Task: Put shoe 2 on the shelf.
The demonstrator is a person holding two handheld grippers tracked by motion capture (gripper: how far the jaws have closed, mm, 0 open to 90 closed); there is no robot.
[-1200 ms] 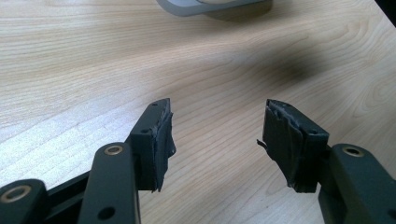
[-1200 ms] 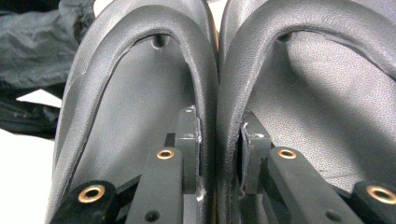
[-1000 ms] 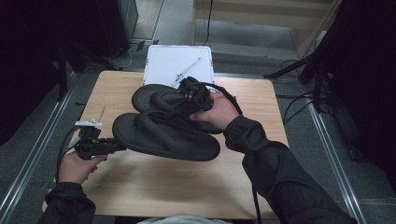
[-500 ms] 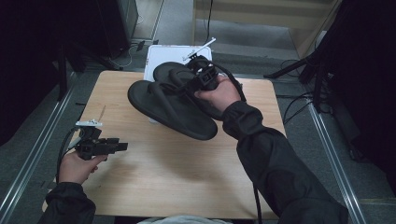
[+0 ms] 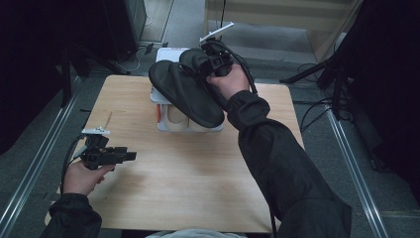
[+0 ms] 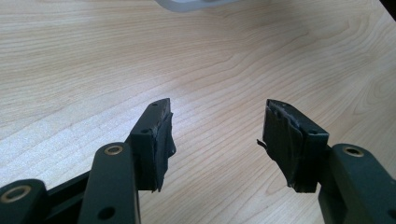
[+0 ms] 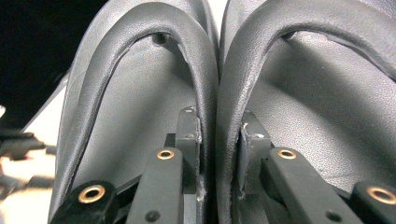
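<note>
Right gripper view has the jaws of the right gripper [image 7: 218, 140] pinched on the two inner straps of a pair of black flip-flops [image 7: 154, 102], matte and leathery, soles side by side. From above, the pair hangs from that gripper [image 5: 208, 62], toes slanting down over a white tray [image 5: 166, 124] at the table's [image 5: 198, 183] far edge. The left gripper [image 6: 217, 133] gapes wide, empty, over bare wood.

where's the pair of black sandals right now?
In the high view the pair of black sandals hangs off the table at its far centre, over the white rack, pinched by the straps in the right gripper.
</note>
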